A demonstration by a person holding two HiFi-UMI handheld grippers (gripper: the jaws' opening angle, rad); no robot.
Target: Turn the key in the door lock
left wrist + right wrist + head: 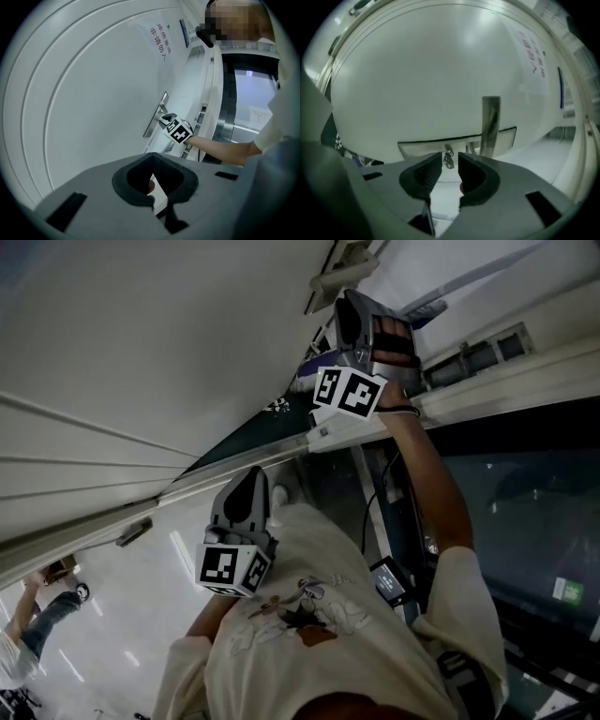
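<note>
Wide white door (440,70) in a pale corridor, with metal lock plate (506,137) and lever handle (491,122) on it. Right gripper (450,164) slightly parted around the key (449,160) in the lock (contact unclear). Left gripper (153,157) clenched, empty, well apart from the lock.

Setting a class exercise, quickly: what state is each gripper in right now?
Left gripper: shut, holding nothing.
Right gripper: open, jaws either side of the key, not gripping it.
</note>
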